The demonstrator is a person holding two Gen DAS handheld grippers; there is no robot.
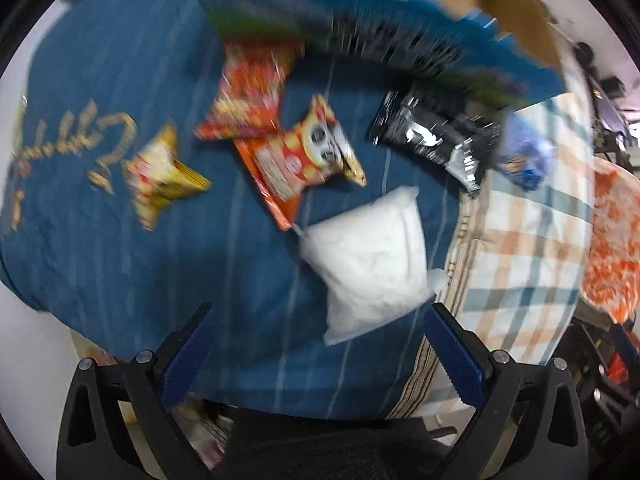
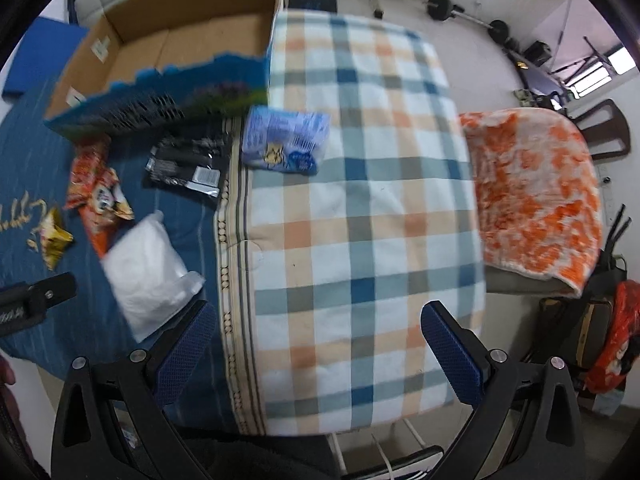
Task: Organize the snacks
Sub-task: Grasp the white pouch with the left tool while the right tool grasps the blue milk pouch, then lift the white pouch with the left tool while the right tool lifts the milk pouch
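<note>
On the blue cloth [image 1: 120, 272], a yellow packet [image 1: 160, 176], orange-red packets [image 1: 296, 160], a white pouch [image 1: 368, 264] and a black packet [image 1: 436, 136] lie loose, none yet in the cardboard box [image 2: 180, 44] behind them. The left gripper [image 1: 318, 344], jaws apart and empty, is nearer: the pouch lies just ahead, its long axis slanting between the fingers. The right gripper [image 2: 318, 344], also apart and empty, hangs over the plaid cloth [image 2: 360, 200], with a pale blue packet [image 2: 286, 140] well ahead.

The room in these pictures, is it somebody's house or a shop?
Most likely a room in someone's home, not a shop. A checked blanket and a blue cloth cover the table, a barbell lies on the floor behind, and an orange-patterned towel is draped over a chair. Snack packets sit loose beside a cardboard box.
</note>
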